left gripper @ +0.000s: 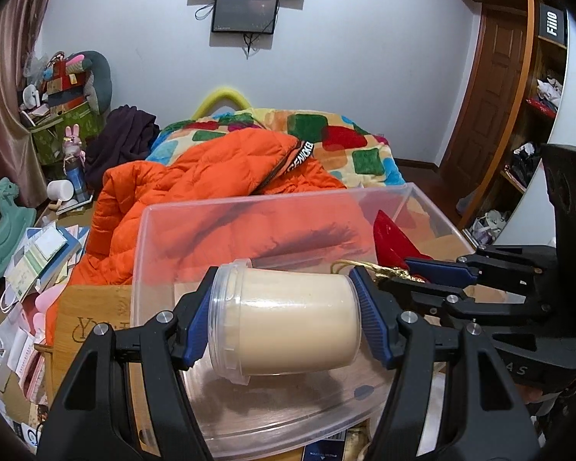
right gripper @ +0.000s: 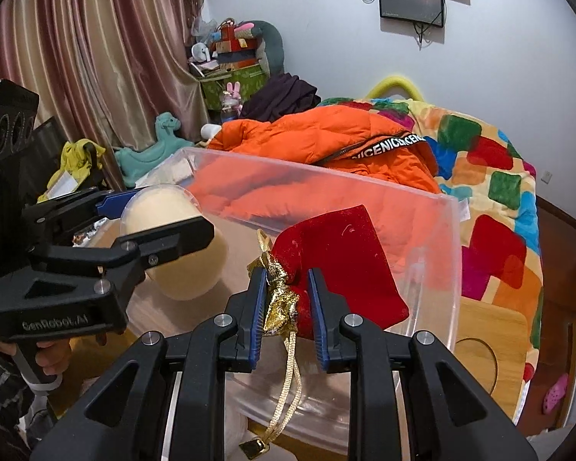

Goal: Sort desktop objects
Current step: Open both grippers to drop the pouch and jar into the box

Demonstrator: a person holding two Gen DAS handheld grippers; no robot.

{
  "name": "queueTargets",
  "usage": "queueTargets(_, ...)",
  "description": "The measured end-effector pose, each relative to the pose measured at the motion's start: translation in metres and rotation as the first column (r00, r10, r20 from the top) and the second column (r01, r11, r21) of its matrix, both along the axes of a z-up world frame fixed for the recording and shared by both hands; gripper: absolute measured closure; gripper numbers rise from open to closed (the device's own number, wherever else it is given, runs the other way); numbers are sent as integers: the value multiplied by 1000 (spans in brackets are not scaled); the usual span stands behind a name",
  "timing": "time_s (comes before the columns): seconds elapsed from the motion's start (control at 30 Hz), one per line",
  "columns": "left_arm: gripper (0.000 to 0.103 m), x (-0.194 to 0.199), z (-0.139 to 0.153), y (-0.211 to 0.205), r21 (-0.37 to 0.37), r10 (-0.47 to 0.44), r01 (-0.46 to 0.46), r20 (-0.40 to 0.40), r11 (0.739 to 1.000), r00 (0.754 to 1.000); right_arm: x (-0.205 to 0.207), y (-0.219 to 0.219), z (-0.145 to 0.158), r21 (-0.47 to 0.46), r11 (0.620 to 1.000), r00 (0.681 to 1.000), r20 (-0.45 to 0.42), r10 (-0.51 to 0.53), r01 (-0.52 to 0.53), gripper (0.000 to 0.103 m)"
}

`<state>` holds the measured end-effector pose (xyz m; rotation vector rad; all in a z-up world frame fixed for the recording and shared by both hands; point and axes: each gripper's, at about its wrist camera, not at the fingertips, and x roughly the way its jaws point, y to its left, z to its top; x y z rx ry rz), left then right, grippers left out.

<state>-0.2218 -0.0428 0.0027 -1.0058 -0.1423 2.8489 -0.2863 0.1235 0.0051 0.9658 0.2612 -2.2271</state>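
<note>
Both loads hang over my clear bin (left gripper: 249, 207). Left gripper (left gripper: 284, 319) fingers clamp the cream jar (left gripper: 288, 326) end to end, long axis crosswise; right gripper (right gripper: 288, 307) fingers pinch the red pouch (right gripper: 341, 253) at its gold neck.

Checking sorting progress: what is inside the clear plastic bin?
Both held items hang within the clear plastic bin: a cream-filled plastic jar in the left gripper and a red velvet pouch in the right gripper. They hide part of the floor.
</note>
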Motion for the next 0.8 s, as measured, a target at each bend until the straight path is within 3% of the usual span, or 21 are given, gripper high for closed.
queueTargets(0.2,37,-1,-5,-2,7,4,-4,16,1000,1000,-2,-7,-8,60,998,1000,5,4,-4,81)
queueTargets(0.63,37,-2,-12,-2,-16,16,-15,33,1000,999,2,-12,-8,77,997,1000,-14,1,0,79)
queueTargets(0.8,37,-3,-12,1,-29,14,-13,36,999,999,7,-14,-6,96,995,999,-49,-4,9,70)
